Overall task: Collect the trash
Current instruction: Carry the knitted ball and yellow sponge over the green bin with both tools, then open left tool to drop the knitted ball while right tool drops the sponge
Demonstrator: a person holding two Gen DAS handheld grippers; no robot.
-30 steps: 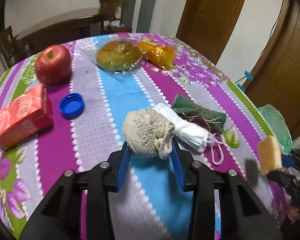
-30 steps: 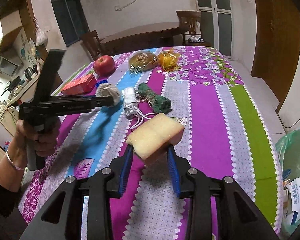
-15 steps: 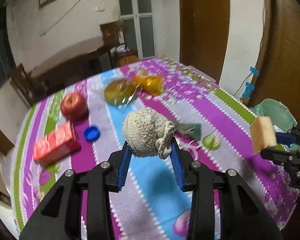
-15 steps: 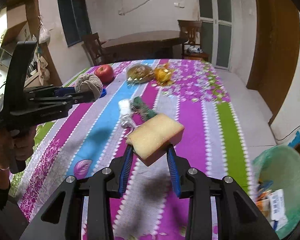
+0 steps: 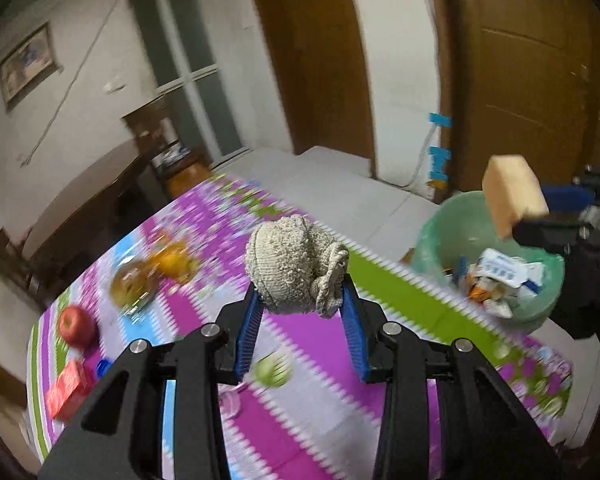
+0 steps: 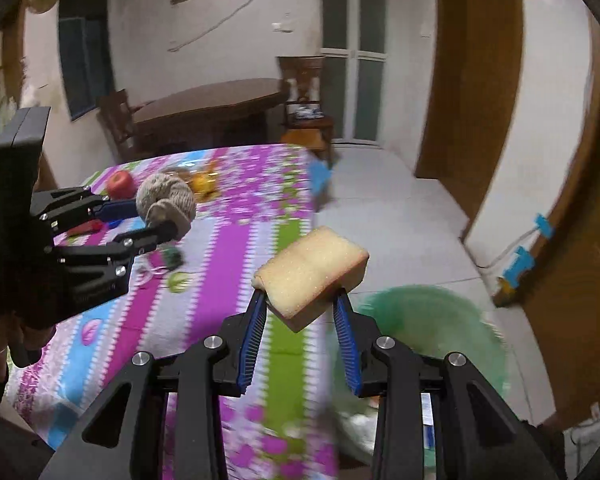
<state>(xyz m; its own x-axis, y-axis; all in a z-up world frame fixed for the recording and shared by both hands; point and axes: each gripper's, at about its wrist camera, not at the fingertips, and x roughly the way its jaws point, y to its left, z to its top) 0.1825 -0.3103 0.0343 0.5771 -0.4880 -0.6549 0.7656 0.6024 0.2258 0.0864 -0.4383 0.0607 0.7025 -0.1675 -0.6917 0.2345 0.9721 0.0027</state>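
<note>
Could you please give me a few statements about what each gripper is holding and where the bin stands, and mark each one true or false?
1. The left gripper is shut on a balled-up beige knitted cloth. True.
2. The right gripper is open with nothing between its fingers. False: it is shut on a yellow sponge.
3. The green trash bin already holds packaging and paper scraps. True.
4. The red apple lies inside the bin. False: it rests on the striped tablecloth.
5. The bin stands on top of the table. False: it stands on the floor beside the table's edge.
</note>
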